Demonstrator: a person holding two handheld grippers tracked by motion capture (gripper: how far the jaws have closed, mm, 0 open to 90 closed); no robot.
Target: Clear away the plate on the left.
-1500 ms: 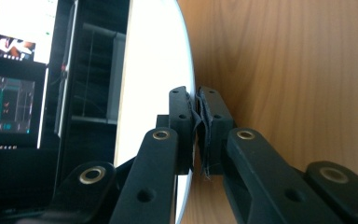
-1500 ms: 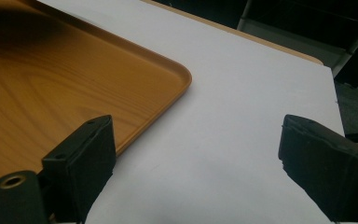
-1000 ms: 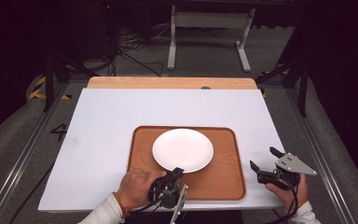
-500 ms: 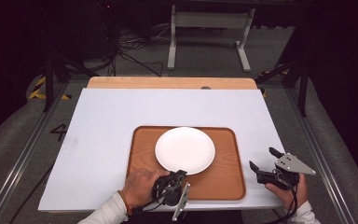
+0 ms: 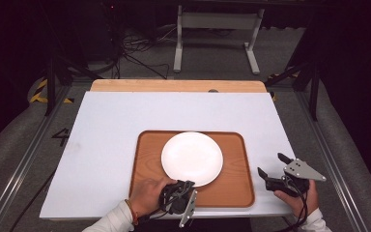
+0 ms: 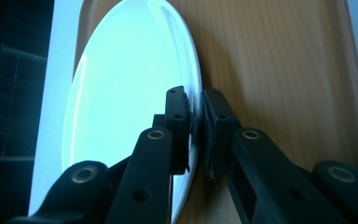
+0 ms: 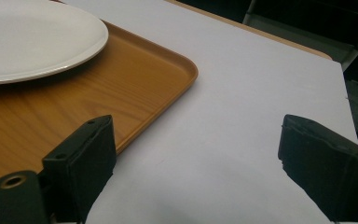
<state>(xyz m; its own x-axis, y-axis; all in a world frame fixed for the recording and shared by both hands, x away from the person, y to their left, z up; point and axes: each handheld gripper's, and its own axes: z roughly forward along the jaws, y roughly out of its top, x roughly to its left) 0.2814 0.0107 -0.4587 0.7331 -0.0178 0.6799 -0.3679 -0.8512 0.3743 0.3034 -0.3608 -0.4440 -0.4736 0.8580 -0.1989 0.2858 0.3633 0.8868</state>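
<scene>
A round white plate (image 5: 192, 158) lies on a brown wooden tray (image 5: 236, 188) near the front of the white table (image 5: 125, 121). My left gripper (image 5: 180, 184) holds the plate's near rim. In the left gripper view its jaws (image 6: 195, 100) stand one on each side of the plate (image 6: 130, 93) edge, over the tray (image 6: 270, 70). The pads press on the rim, and the jaws have just been opening a little. My right gripper (image 5: 270, 164) hovers open over the table, right of the tray. In the right gripper view, the right gripper (image 7: 198, 149) has nothing between its jaws, and the plate (image 7: 28, 37) and tray (image 7: 144, 70) lie to its left.
A bare wooden strip (image 5: 174, 86) runs along the table's far edge. Beyond it stand a metal frame (image 5: 212, 29) and cables on the dark floor. Metal rails (image 5: 24, 159) flank the table on both sides.
The left hand and the plate have shifted slightly to the right on the tray. The right hand has stayed in place.
</scene>
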